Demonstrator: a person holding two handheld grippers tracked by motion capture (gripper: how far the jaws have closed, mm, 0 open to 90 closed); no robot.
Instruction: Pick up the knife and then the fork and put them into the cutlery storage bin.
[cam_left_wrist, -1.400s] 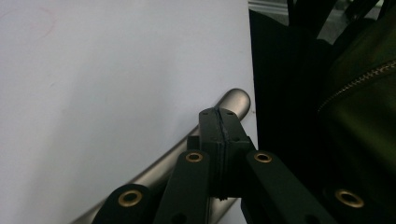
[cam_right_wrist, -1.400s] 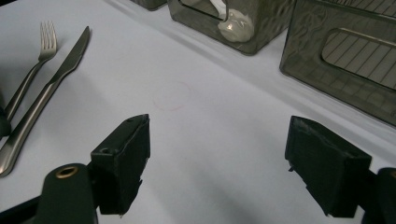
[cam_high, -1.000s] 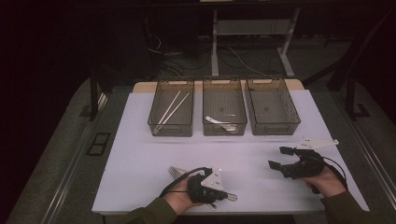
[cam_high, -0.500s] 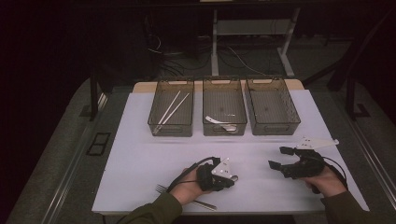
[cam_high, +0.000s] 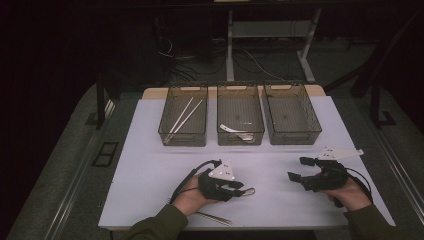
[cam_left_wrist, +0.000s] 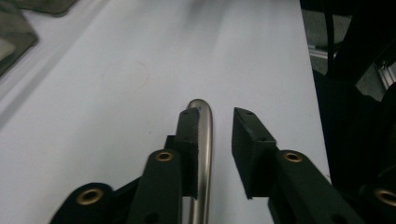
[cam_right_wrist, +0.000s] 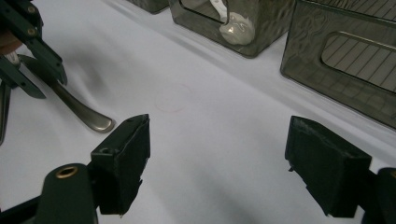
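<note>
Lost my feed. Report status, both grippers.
Left gripper jaws astride a metal utensil handle, not clamped. Right gripper open, empty, above the table. Nothing in the way.

The table (cam_high: 150, 150) is white. Three bins (cam_high: 240, 120) at its far edge are smoked translucent grey with a ribbed pattern. The left bin holds white chopsticks (cam_high: 184, 116); the middle bin holds a white spoon (cam_high: 235, 131). Both grippers (cam_high: 240, 192) (cam_high: 296, 169) are black with brass rivets and grey top plates. The handle (cam_left_wrist: 203, 154) is brushed silver. The sleeves (cam_high: 155, 227) are olive green.
</note>
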